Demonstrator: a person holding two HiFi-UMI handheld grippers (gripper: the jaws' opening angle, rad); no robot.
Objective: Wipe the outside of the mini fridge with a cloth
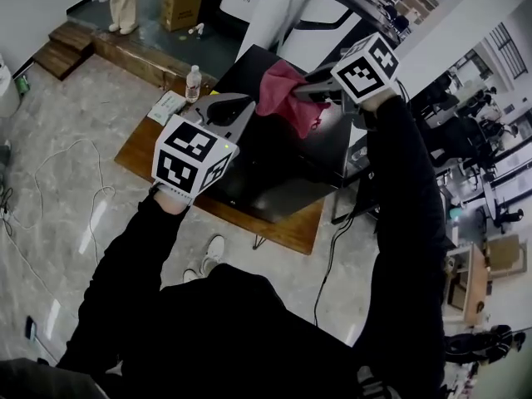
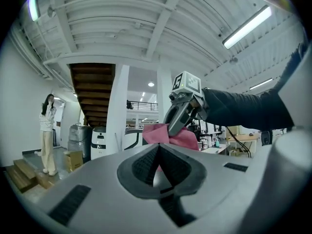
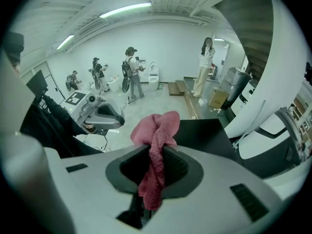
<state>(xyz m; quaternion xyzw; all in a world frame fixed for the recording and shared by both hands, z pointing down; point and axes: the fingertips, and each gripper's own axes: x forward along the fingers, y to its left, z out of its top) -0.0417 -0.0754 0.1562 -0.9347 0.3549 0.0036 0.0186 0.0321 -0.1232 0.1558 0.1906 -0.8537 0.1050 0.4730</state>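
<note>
- The person's black sleeves (image 1: 391,223) reach forward from the bottom of the head view, with one gripper in each hand.
- The left gripper (image 1: 243,108) is over the near left part of the mini fridge (image 1: 283,169). In the left gripper view its jaws meet at their tips with nothing caught between them.
- The right gripper (image 3: 157,149) is further out, over the far part of the fridge top. Its jaws are closed on a pink cloth (image 3: 156,130).
- The pinched cloth runs down between the dark pads (image 3: 178,167) and bunches up beyond the tips.
- In the head view the bunch of cloth sits over the black top of the fridge. No view shows clearly whether it presses on the surface.
- The left gripper view shows the right gripper from the side, with the cloth hanging below its jaws.
- The mini fridge is black and stands on a low wooden counter (image 1: 287,229).
- A clear water bottle (image 1: 193,83) stands upright at the counter's far left corner, beside some papers (image 1: 169,106).
- Further off, a cardboard box (image 1: 183,5) sits on a raised floor area, and a person in light clothes (image 2: 47,130) stands near it.
</note>
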